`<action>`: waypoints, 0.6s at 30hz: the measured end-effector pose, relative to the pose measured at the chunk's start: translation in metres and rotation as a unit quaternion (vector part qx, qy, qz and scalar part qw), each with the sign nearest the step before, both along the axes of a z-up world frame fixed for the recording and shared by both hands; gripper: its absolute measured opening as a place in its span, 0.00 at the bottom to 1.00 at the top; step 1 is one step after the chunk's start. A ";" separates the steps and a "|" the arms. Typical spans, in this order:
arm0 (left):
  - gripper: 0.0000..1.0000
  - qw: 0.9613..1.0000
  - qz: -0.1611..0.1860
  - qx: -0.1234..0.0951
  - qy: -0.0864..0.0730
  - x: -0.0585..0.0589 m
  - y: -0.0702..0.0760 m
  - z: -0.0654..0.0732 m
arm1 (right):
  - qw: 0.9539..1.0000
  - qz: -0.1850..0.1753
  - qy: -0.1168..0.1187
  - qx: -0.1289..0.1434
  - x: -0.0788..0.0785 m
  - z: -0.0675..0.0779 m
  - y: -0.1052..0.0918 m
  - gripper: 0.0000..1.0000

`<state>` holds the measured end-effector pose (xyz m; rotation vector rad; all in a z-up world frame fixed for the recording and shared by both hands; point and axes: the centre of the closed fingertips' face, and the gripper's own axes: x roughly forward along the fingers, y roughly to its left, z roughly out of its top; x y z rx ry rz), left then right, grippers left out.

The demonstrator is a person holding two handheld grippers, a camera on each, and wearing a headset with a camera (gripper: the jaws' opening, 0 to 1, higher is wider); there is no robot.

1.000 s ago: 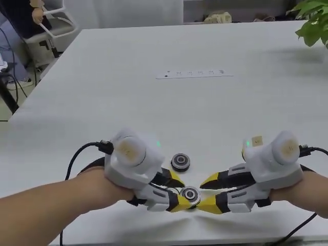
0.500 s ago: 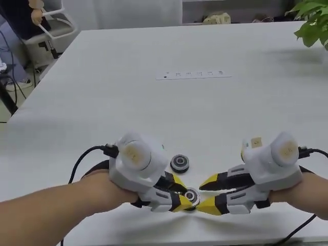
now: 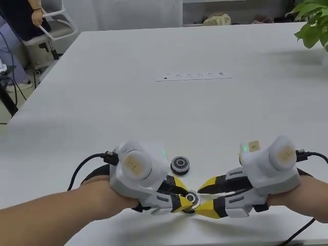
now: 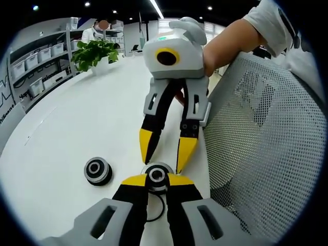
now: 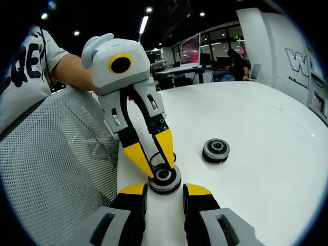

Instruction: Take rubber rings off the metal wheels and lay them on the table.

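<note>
Both grippers flanked the near wheel point(image 3: 191, 197) on the table point(image 3: 154, 102): our left gripper point(image 4: 157, 179) pinched it, the right gripper point(image 5: 165, 190) had its jaws spread, and with a rubber ring point(image 4: 155, 220) seemingly off beside it, we judged the far wheel point(image 3: 180, 164) next

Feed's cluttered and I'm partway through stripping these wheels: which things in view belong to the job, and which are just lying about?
Job:
near wheel
second wheel just beyond it
left gripper, clamped on the near wheel
right gripper, open at the same wheel
table

Lying about:
socket strip mid-table
plant
chair past the far corner
</note>
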<state>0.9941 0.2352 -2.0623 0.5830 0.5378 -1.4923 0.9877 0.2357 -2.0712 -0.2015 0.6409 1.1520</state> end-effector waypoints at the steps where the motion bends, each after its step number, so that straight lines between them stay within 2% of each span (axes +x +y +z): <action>1: 0.08 1.000 0.001 0.000 0.000 0.000 0.000 0.000 | 1.000 0.001 0.000 -0.001 0.000 -0.001 0.000 0.25; 14: 0.07 1.000 0.007 -0.004 -0.002 -0.001 -0.002 0.000 | 1.000 0.010 -0.014 -0.017 0.001 -0.005 0.004 0.25; 18: 0.07 1.000 0.007 -0.004 -0.004 -0.001 -0.002 0.000 | 1.000 0.012 -0.012 -0.020 0.000 -0.007 0.004 0.24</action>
